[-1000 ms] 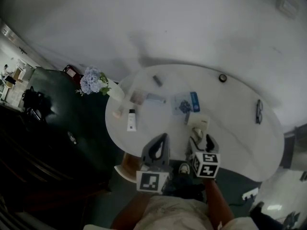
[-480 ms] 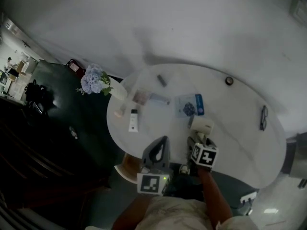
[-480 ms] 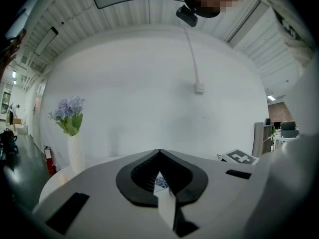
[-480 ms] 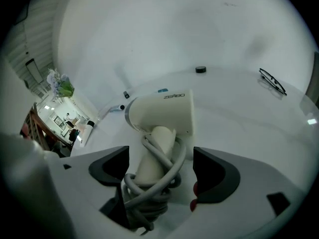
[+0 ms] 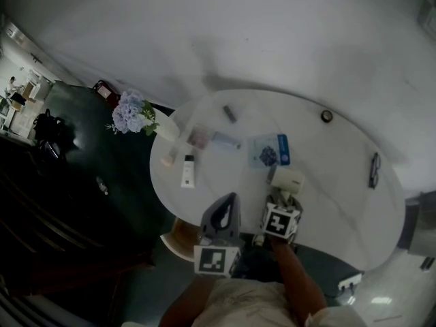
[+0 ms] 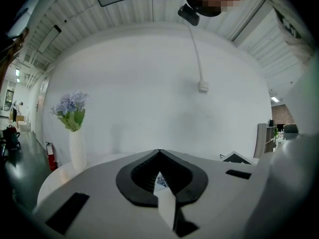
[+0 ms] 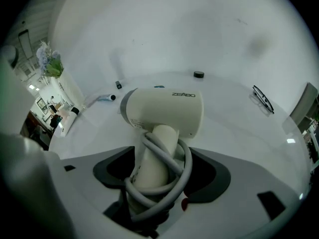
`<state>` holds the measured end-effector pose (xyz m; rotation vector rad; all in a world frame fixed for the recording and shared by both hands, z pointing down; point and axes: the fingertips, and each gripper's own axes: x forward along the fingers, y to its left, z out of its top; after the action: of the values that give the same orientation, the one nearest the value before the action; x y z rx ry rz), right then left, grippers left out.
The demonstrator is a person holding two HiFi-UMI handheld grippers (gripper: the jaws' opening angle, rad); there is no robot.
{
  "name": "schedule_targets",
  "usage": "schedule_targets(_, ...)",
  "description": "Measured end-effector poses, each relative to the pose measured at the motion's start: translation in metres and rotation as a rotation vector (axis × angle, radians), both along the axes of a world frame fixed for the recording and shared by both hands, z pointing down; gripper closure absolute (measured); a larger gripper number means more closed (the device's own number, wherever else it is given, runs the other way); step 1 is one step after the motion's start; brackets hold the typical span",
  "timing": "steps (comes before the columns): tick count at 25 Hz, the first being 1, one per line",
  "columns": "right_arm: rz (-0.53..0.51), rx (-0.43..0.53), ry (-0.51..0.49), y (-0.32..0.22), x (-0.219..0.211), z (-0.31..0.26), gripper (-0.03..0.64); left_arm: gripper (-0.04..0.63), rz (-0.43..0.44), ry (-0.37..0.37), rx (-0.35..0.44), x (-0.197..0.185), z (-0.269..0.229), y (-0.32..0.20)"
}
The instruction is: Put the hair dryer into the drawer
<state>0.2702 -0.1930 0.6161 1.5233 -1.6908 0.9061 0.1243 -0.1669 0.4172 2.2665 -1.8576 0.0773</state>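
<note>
Two claws, one hair dryer (image 7: 164, 113), and a bunch of small stuff spread over one white oval worktop (image 5: 334, 182). Quick count of the rest: one white vase (image 5: 163, 129) with one bunch of bluish flowers (image 5: 131, 114), one white tube (image 5: 187, 171) with a dark cap, one blue-and-white pack (image 5: 270, 149), one pair of glasses (image 5: 373, 169) way out on the far side, and one little round dark thing (image 5: 327, 116) near the back edge.

The hair dryer was lying on the worktop near the edge closest to the person, just beside the pack. It was a stubby cream-coloured one with a short fat barrel, a grey ring at one end and small dark lettering along the side. Its handle (image 7: 152, 158) pointed back toward the right claw (image 7: 160, 156), and a grey cord (image 7: 185, 158) was looped around the handle several times.

That claw was angled down at it with the jaws wide. They had just been closing in, the wrapped handle sat right between them, and the pads looked to be up against the cord loops.

The left claw (image 6: 159, 153) was pinched together with nothing in it, held near the worktop's front edge and aimed across the top.
</note>
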Motion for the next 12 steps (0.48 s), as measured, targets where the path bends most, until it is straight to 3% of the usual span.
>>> schedule_targets(5,-0.015,0.009,-0.022,-0.0005,-0.0006,-0.0027,0.340,0.593,-0.005,0.012,-0.006,0.0025,-0.0008,-0.0003)
schedule_targets(12,-0.075,0.021,-0.064,0.0049,-0.0029,-0.0078,0.350,0.594,-0.026,0.007,-0.003,-0.0016,-0.0030,0.0035)
